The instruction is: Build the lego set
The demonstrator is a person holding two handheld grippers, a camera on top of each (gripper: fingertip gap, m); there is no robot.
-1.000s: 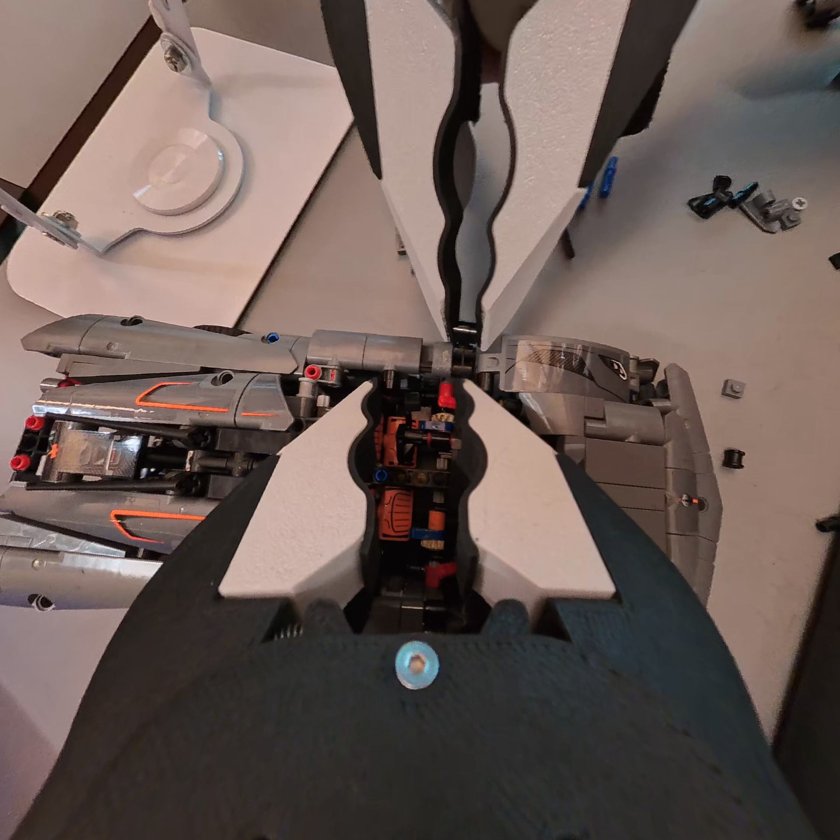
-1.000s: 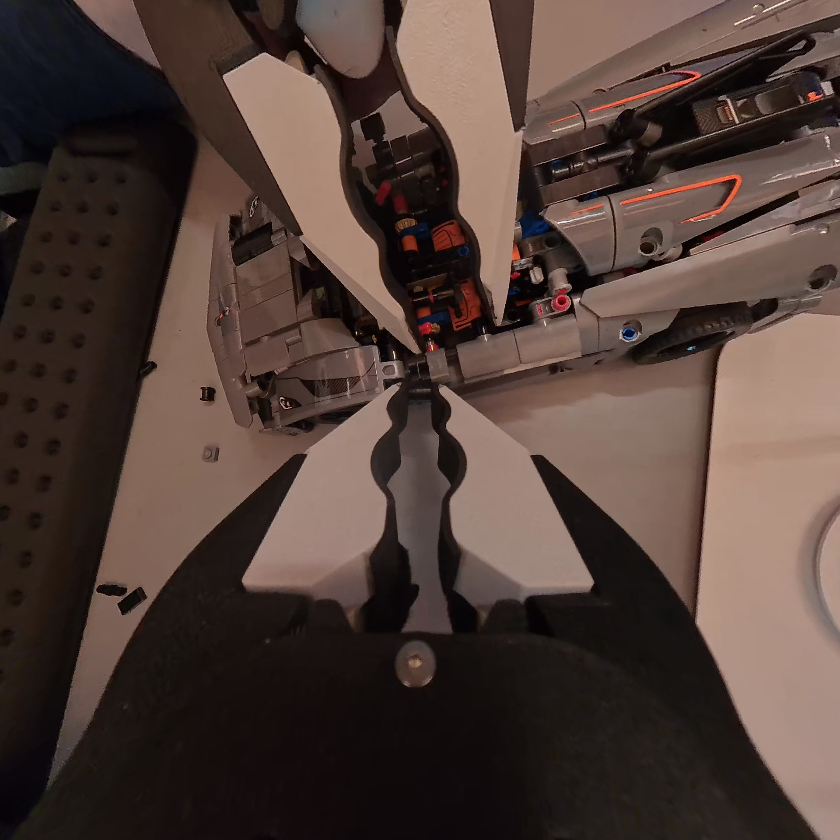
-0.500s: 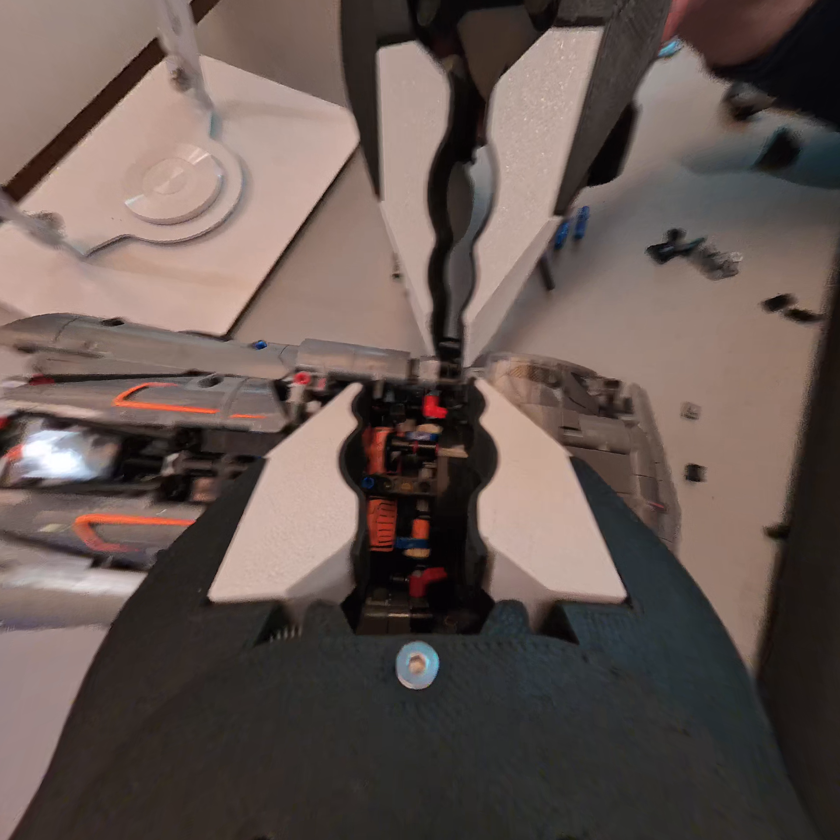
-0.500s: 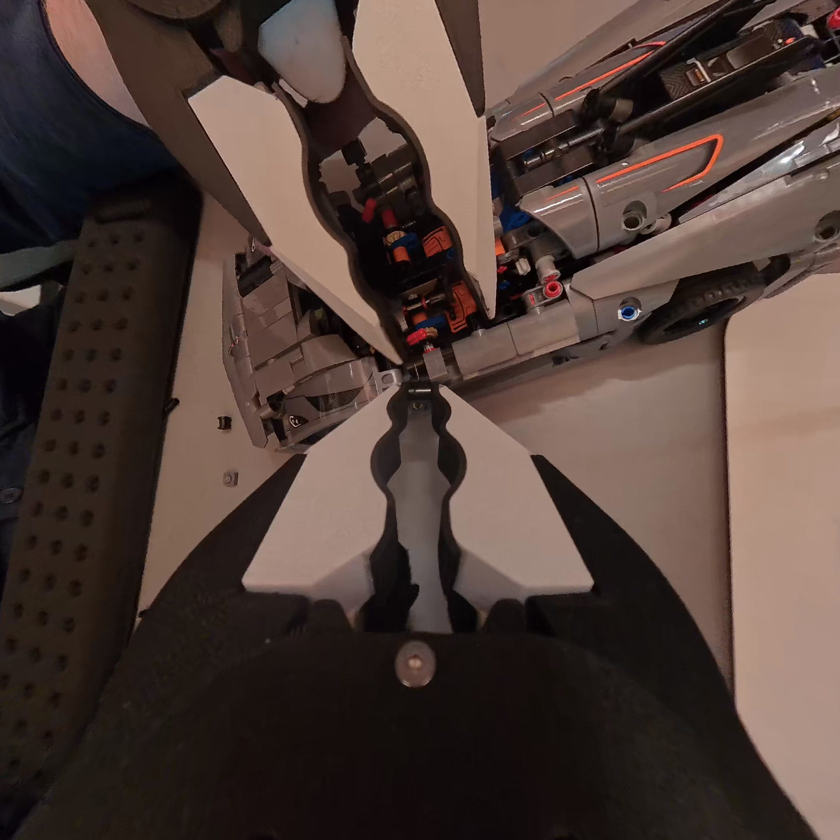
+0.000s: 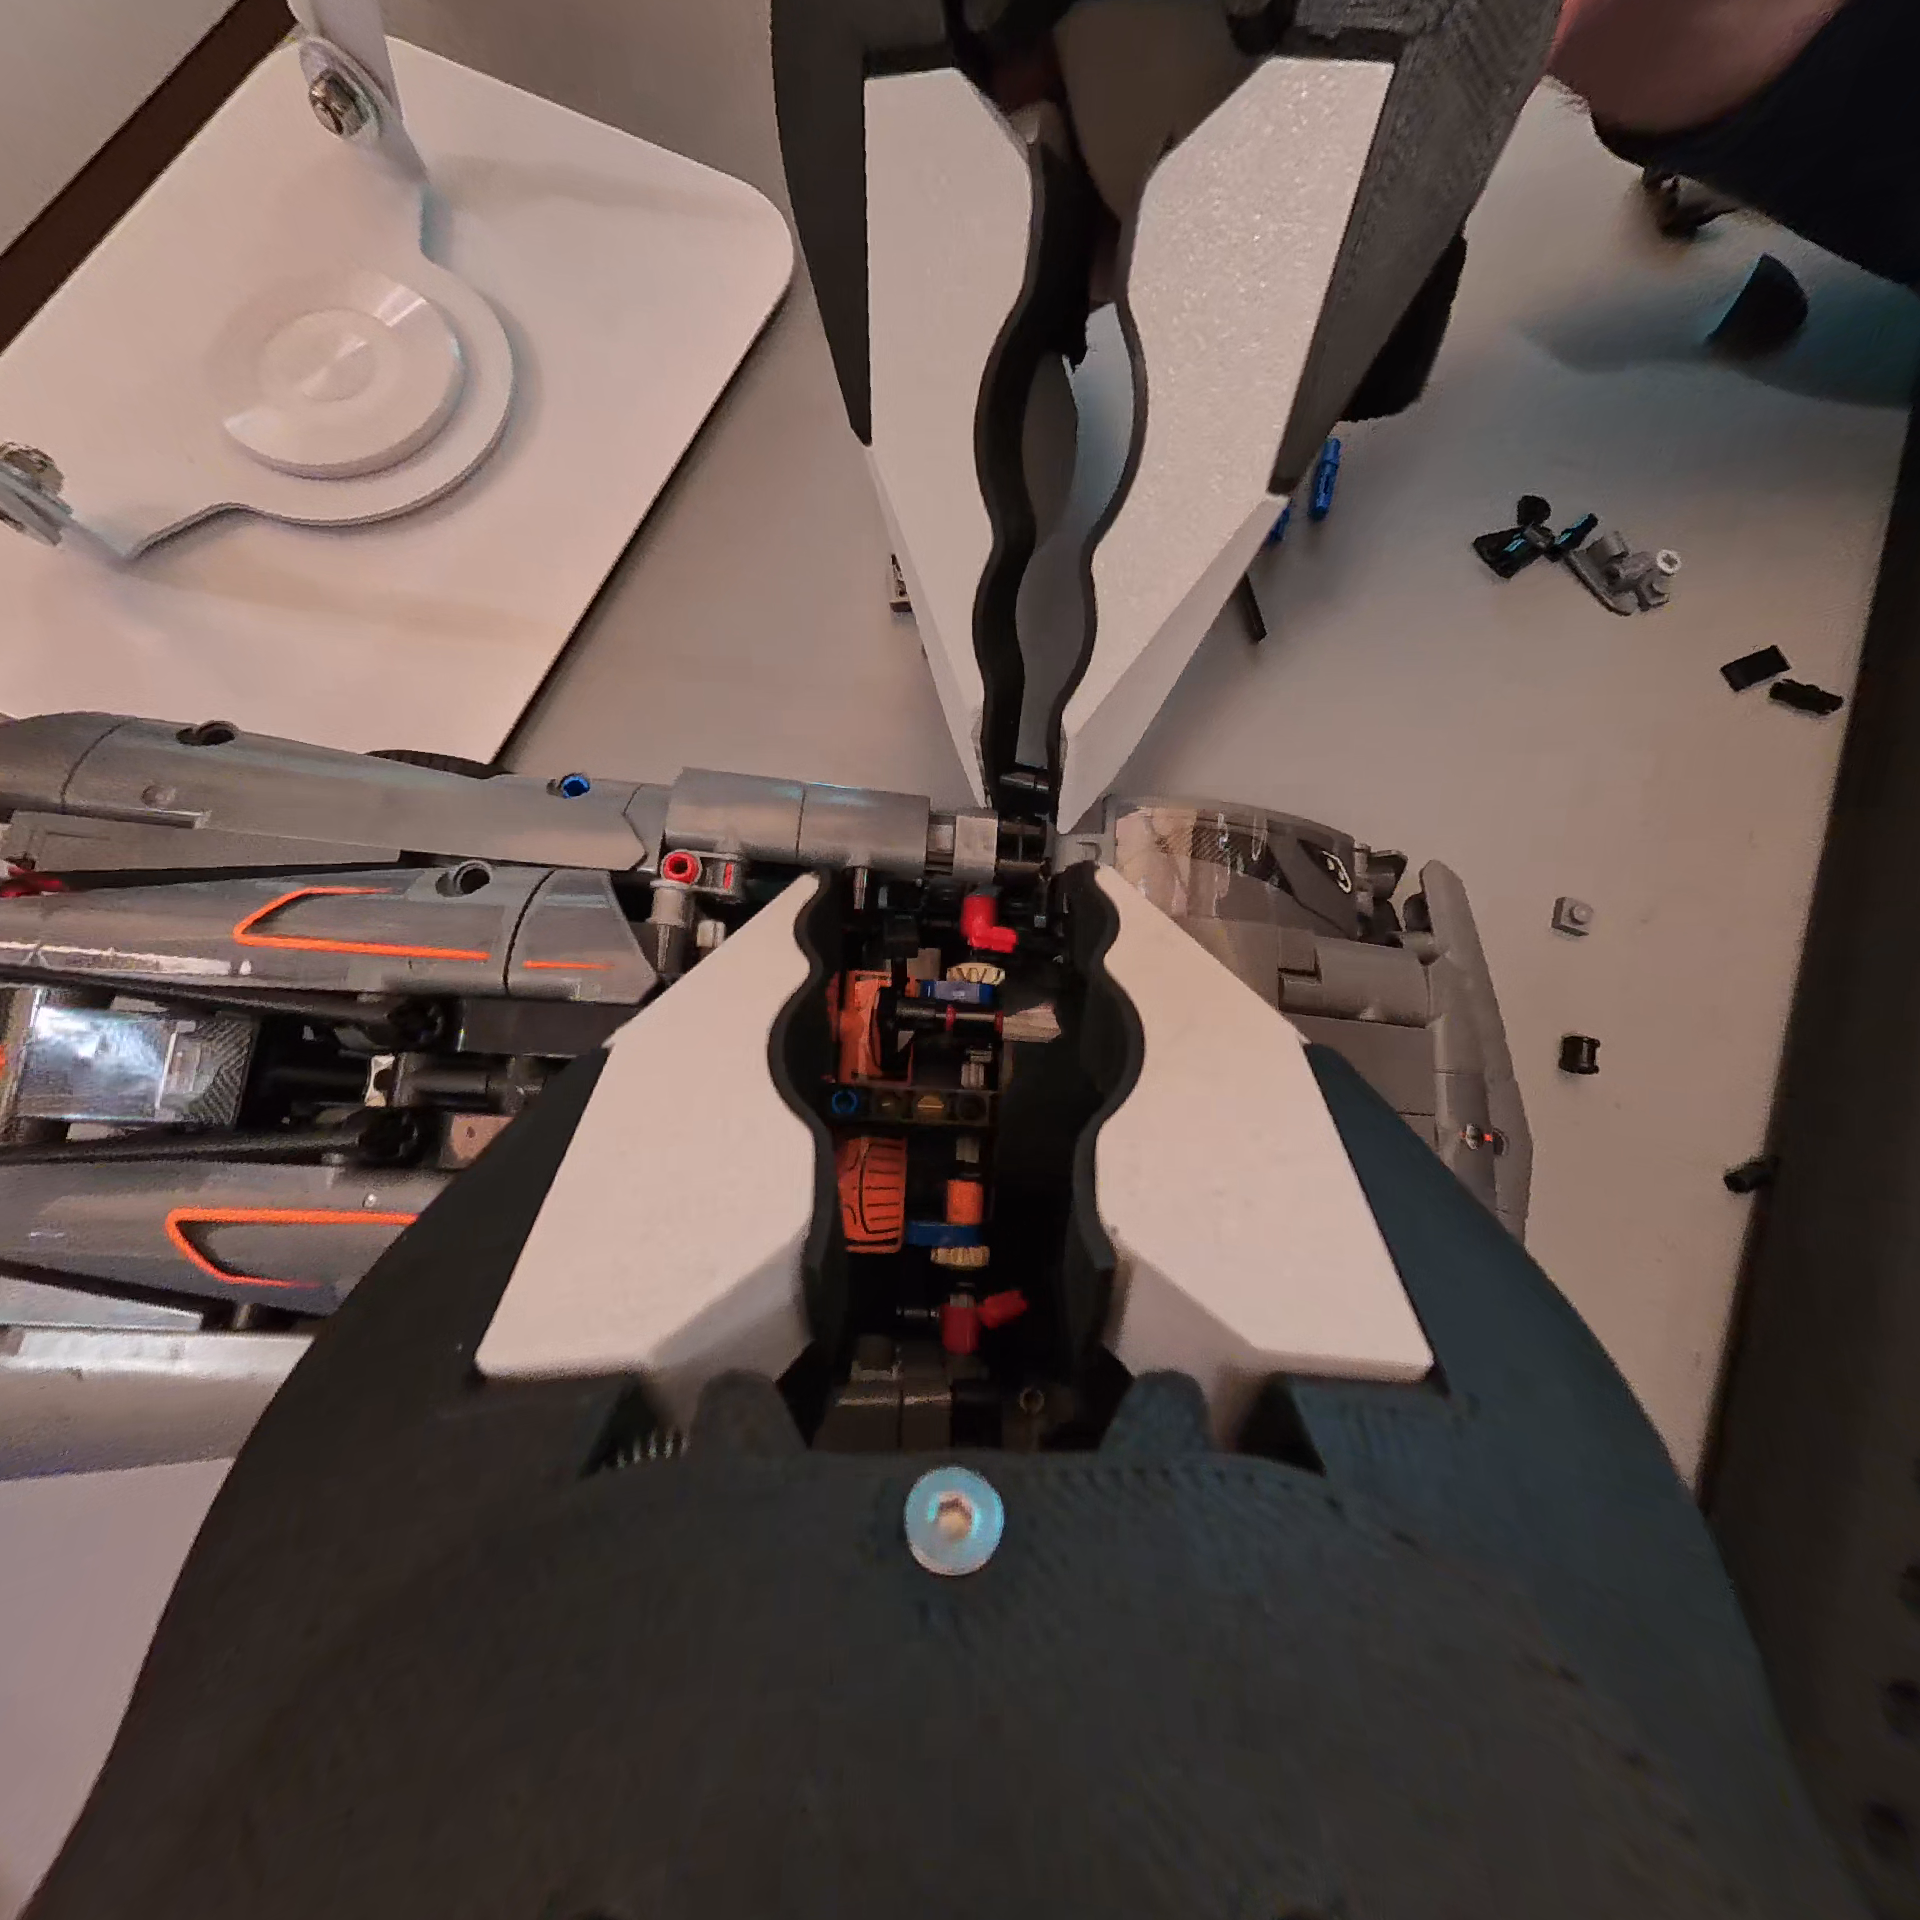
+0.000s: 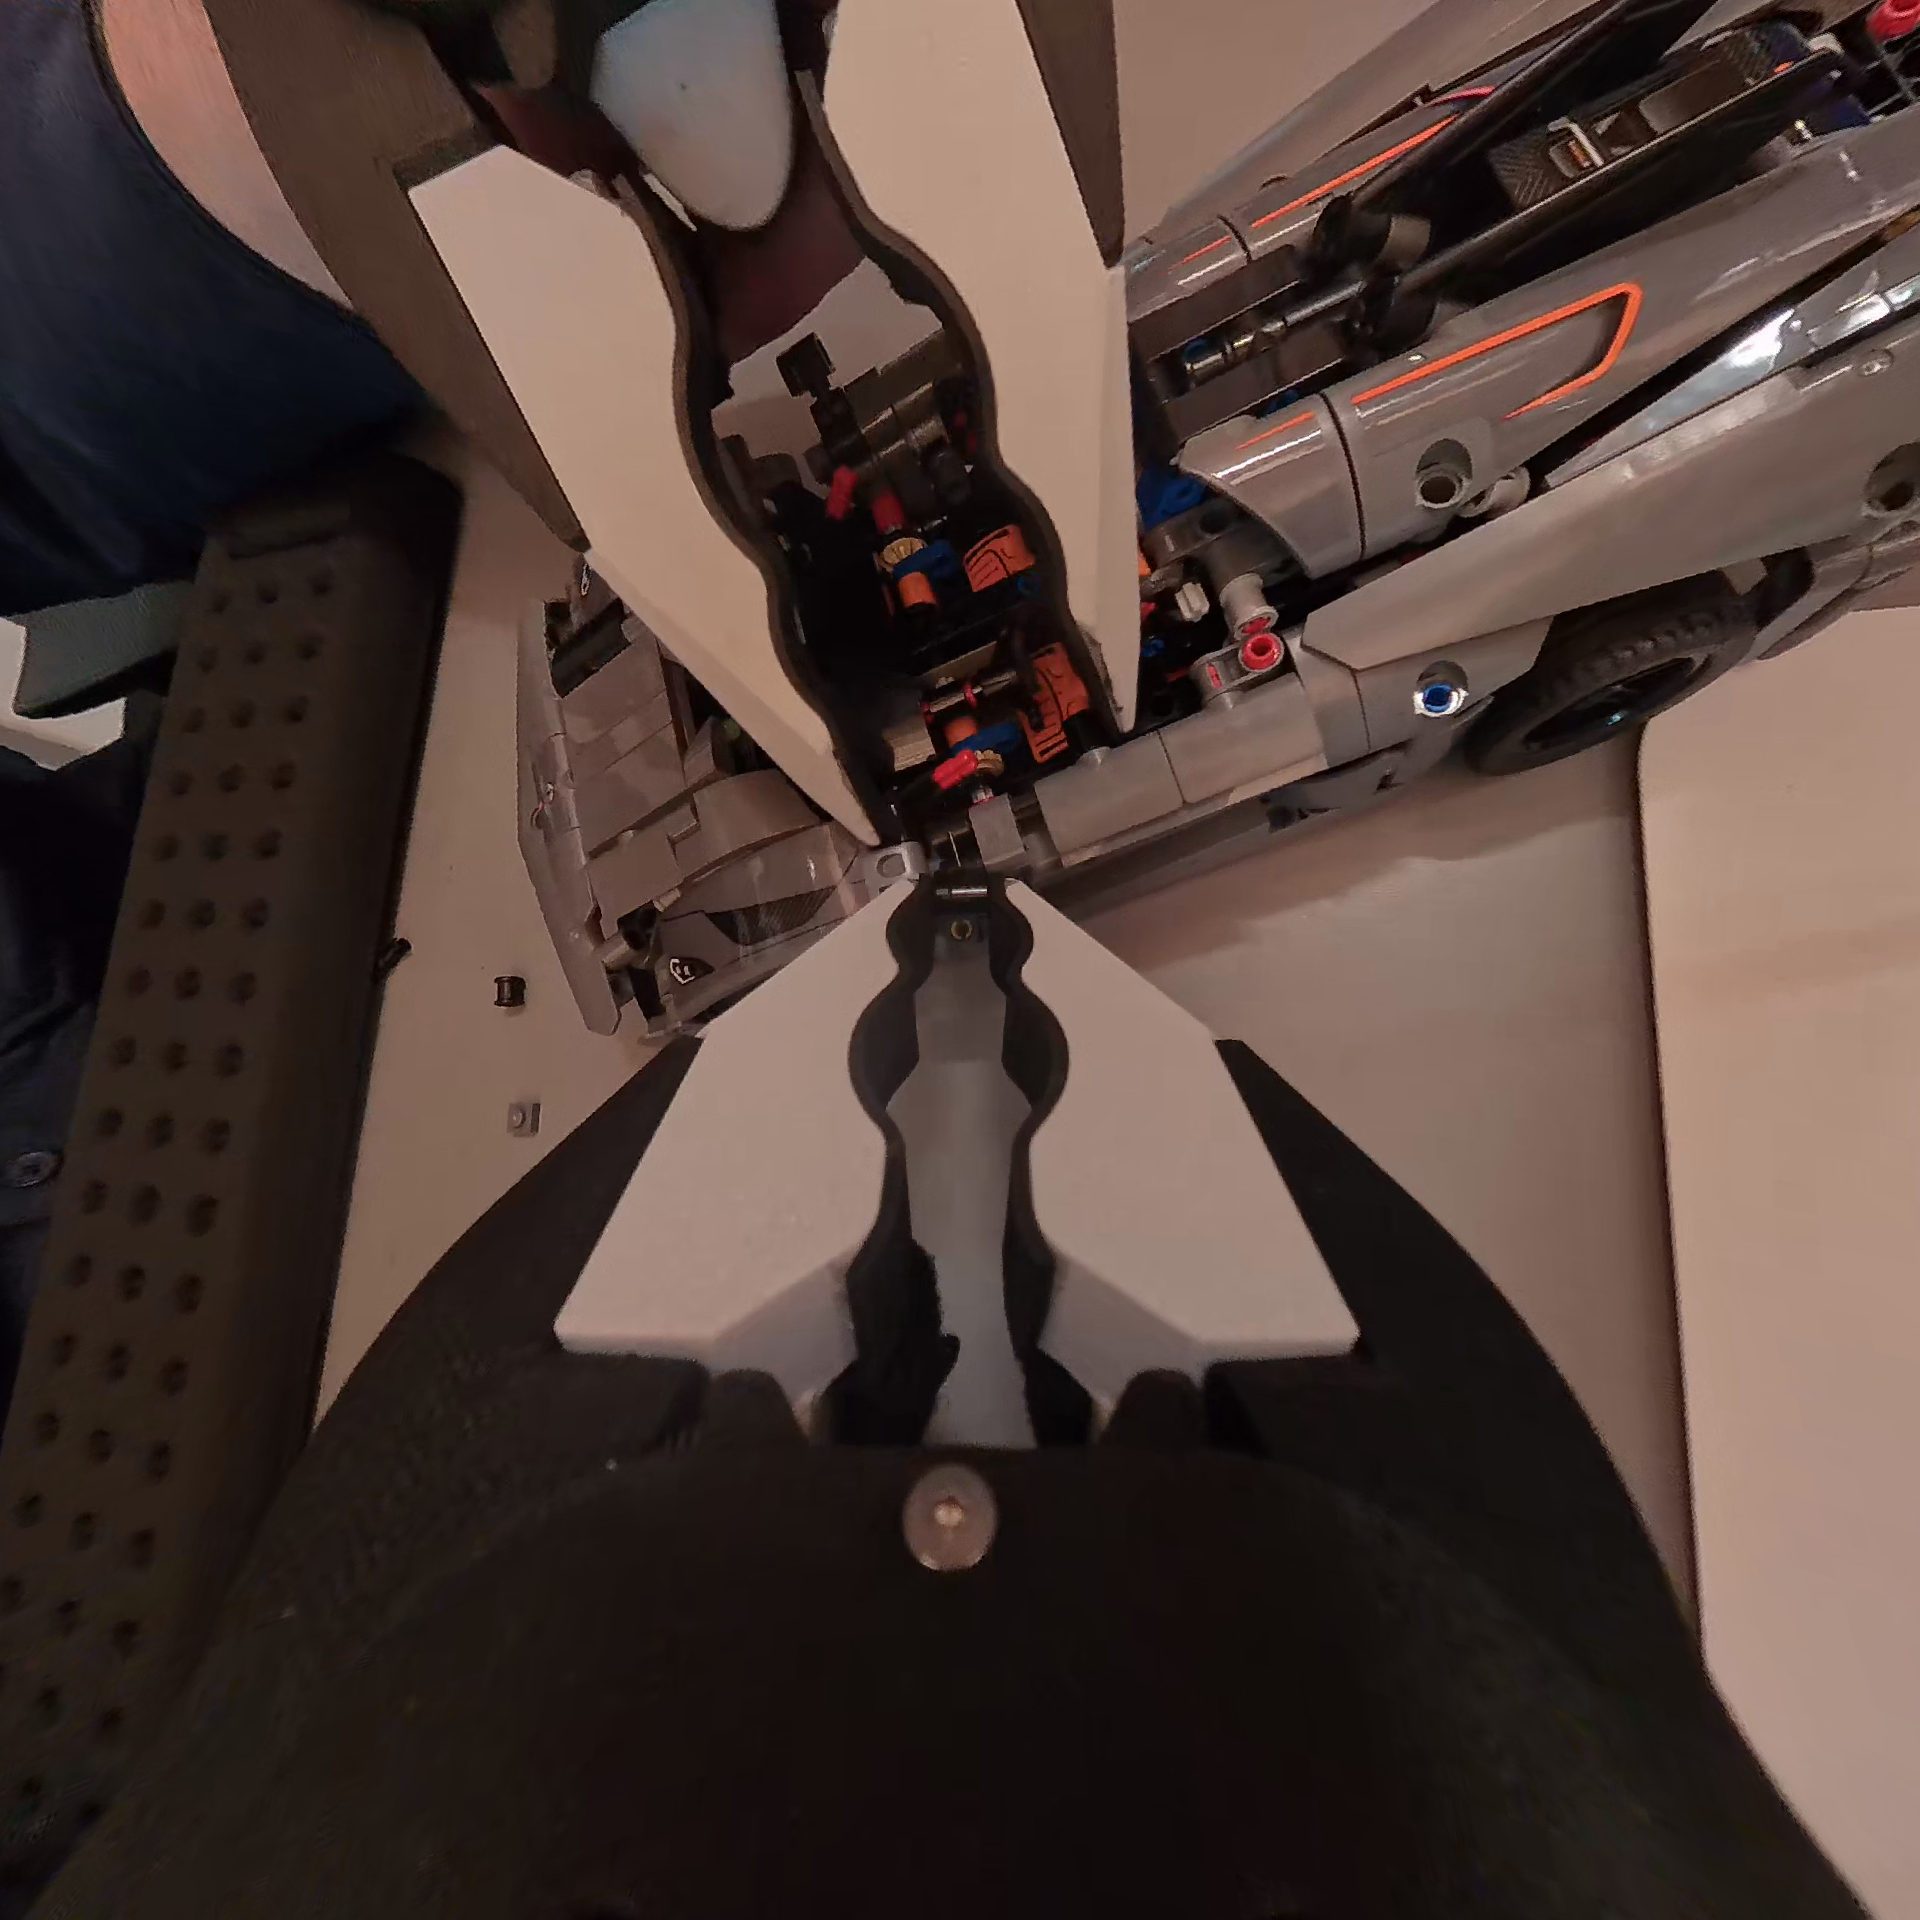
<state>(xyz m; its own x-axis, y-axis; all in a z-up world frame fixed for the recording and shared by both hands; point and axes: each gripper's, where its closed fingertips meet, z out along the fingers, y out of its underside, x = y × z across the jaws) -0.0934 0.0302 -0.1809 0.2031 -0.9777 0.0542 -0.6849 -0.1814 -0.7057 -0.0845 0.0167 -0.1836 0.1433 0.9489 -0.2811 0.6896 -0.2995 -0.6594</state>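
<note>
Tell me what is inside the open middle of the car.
Inside the car are orange seats, red connectors, blue pins and black beams. The left claw covers both sides, so what lies there cannot be seen.

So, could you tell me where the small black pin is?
Right wrist view, centre: the small black pin sits between the right gripper's tips, against the car's grey side rail.

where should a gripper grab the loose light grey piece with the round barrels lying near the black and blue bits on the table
Grip the light grey piece across its narrow body, coming straight down from above. It lies flat and slanted on the table, so turn the fingers crosswise to its long axis. The black and blue connector sits at its left end, so close nearer the right end, where the table is bare.
</note>
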